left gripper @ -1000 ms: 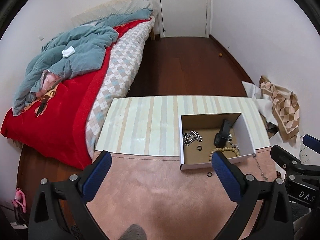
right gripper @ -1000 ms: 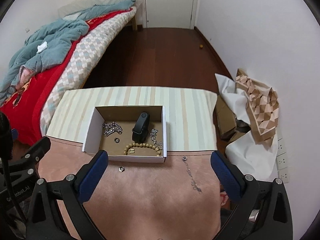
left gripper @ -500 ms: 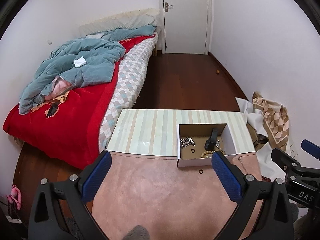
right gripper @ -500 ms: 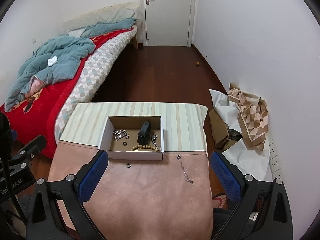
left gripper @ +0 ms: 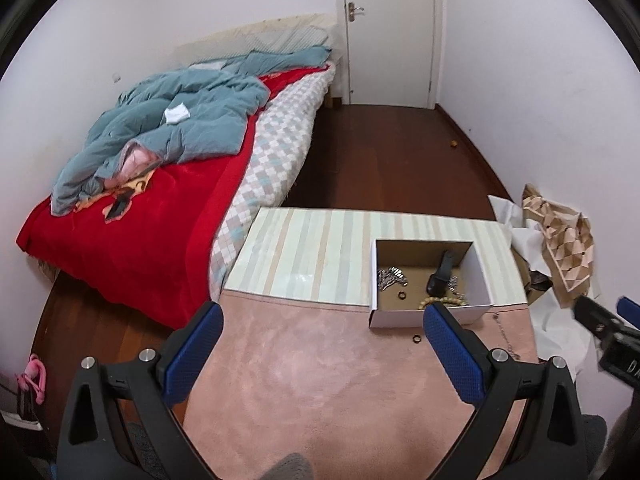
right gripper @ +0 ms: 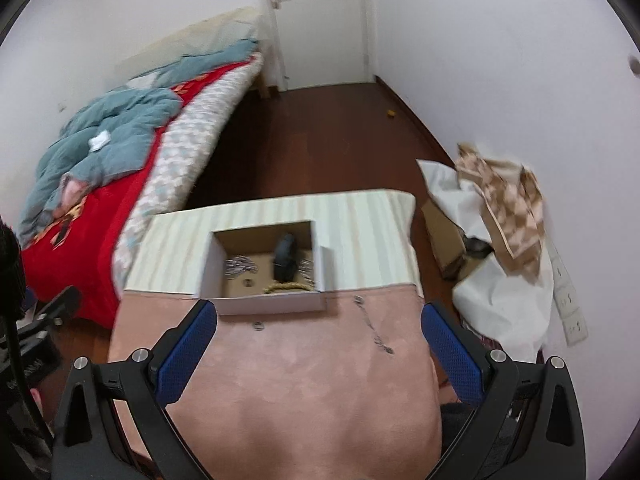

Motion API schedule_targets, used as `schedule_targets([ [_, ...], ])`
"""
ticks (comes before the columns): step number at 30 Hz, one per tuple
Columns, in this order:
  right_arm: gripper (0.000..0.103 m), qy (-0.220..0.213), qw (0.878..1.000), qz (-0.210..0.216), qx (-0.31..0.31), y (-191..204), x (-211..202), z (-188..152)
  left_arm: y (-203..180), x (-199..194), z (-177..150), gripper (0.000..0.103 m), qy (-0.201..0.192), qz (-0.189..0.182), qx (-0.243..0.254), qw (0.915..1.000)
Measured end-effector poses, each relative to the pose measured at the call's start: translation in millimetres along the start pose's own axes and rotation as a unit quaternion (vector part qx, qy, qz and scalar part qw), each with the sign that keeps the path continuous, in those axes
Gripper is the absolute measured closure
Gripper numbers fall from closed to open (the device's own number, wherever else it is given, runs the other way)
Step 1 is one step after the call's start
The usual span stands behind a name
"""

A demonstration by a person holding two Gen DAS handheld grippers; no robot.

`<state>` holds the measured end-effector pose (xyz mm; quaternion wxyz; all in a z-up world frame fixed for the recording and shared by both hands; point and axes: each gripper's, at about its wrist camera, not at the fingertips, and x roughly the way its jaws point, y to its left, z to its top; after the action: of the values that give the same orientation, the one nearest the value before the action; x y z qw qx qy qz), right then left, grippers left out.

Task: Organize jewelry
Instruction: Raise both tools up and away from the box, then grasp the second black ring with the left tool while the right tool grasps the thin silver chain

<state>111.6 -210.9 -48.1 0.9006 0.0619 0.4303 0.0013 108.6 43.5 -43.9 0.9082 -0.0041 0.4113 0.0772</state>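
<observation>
An open cardboard box (left gripper: pixel 476 307) (right gripper: pixel 272 304) sits on the table where the striped cloth meets the pink cloth. Inside it lie a black watch (left gripper: pixel 440 274) (right gripper: pixel 284 258), a silver chain (left gripper: pixel 390 278) (right gripper: pixel 240 266), a small ring (left gripper: pixel 401 295) and a beige bead bracelet (left gripper: pixel 442 301) (right gripper: pixel 286 287). On the pink cloth outside lie a small ring (left gripper: pixel 417 338) (right gripper: pixel 259 325) and a thin silver chain (left gripper: pixel 505 336) (right gripper: pixel 374 328). My left gripper (left gripper: pixel 322 354) and right gripper (right gripper: pixel 318 352) both hang open and empty, high above the near side of the table.
A bed (left gripper: pixel 160 184) with a red cover and teal blanket stands to the left. Crumpled paper and patterned wrapping (left gripper: pixel 560 240) (right gripper: pixel 504 208) lie on the floor at the right wall. A white door (left gripper: pixel 388 32) is at the far end.
Both grippers have risen and pulled back from the table, so the box and jewelry look smaller. The right wrist view has tilted and is blurred. Both stay open.
</observation>
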Motion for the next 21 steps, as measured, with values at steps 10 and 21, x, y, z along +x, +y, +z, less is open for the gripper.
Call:
schedule_targets([
  [10, 0.026, 0.094, 0.993, -0.039, 0.058, -87, 116, -37, -14, 87, -30, 0.001, 0.072, 0.026, -0.006, 0.9971],
  [21, 0.051, 0.145, 0.988, -0.054, -0.005, -79, 207, -83, -23, 138, -57, 0.001, 0.113, 0.041, 0.017, 0.9926],
])
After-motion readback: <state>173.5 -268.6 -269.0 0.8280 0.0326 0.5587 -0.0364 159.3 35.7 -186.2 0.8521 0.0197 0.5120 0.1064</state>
